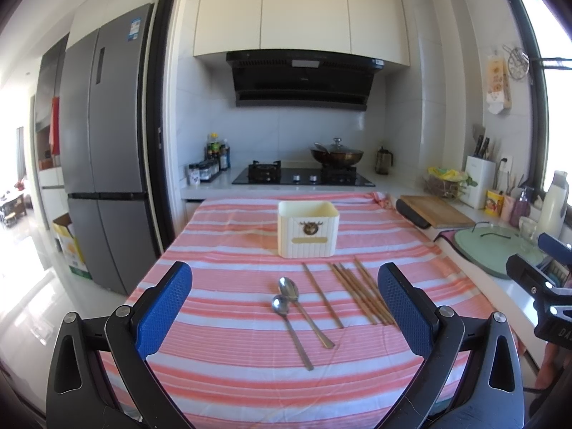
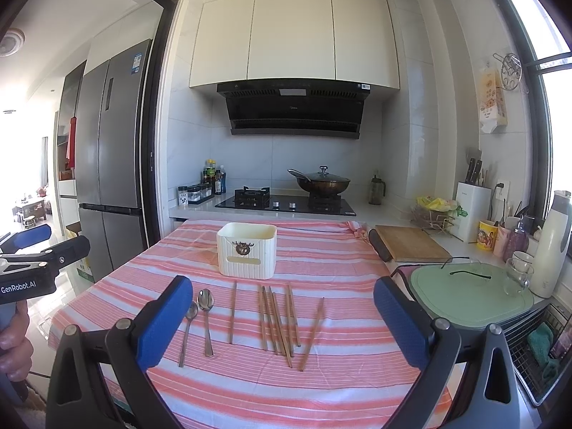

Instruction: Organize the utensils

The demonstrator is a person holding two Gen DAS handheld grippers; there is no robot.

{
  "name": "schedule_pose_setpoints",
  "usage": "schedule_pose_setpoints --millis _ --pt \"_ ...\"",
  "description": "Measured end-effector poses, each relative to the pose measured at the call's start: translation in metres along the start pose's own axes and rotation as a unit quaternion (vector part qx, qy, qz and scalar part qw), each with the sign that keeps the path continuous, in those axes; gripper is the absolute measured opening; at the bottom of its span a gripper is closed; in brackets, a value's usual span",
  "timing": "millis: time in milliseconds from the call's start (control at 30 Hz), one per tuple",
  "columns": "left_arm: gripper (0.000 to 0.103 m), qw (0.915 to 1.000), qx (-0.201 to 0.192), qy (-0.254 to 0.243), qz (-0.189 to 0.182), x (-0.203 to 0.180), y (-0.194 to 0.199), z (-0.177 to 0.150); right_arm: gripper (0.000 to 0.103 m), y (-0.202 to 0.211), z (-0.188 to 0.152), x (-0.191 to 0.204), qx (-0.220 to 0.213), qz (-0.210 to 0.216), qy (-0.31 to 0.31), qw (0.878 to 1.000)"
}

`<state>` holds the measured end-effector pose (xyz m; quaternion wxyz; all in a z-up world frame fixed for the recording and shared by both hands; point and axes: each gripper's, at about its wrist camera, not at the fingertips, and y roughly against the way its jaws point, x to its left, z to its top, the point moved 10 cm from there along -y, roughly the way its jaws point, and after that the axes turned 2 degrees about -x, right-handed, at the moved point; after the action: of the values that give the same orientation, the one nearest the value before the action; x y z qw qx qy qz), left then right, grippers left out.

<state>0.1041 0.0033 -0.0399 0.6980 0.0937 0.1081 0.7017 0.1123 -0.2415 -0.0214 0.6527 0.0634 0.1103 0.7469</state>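
Note:
A cream ribbed utensil holder (image 1: 308, 229) (image 2: 247, 251) stands upright on the pink striped tablecloth (image 1: 232, 386) (image 2: 343, 268). In front of it lie two metal spoons (image 1: 291, 312) (image 2: 200, 318), one lone wooden chopstick (image 1: 323, 295) (image 2: 233, 312) and a bundle of several wooden chopsticks (image 1: 361, 293) (image 2: 280, 321). My left gripper (image 1: 285, 307) is open and empty, above the table over the spoons. My right gripper (image 2: 282, 316) is open and empty, above the table over the chopsticks. The right gripper's body shows at the left wrist view's right edge (image 1: 536, 279), and the left gripper's body shows at the right wrist view's left edge (image 2: 39, 261).
A counter runs along the right with a wooden cutting board (image 1: 434, 211) (image 2: 409, 245), a green tray (image 1: 500, 246) (image 2: 472, 295), cups and a white flask (image 2: 552, 246). A stove with a wok (image 1: 336, 155) (image 2: 321, 182) stands behind the table. A grey fridge (image 1: 103, 150) stands at the left.

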Motion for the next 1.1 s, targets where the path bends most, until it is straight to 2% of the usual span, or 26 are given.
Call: schedule_pose_setpoints --millis 1100 --pt "0.103 0.9999 0.011 0.006 0.004 -0.0003 -0.0058 -0.0076 0.103 -0.0057 -0.0076 -0.0024 0.009 -0.003 0.000 1.000"
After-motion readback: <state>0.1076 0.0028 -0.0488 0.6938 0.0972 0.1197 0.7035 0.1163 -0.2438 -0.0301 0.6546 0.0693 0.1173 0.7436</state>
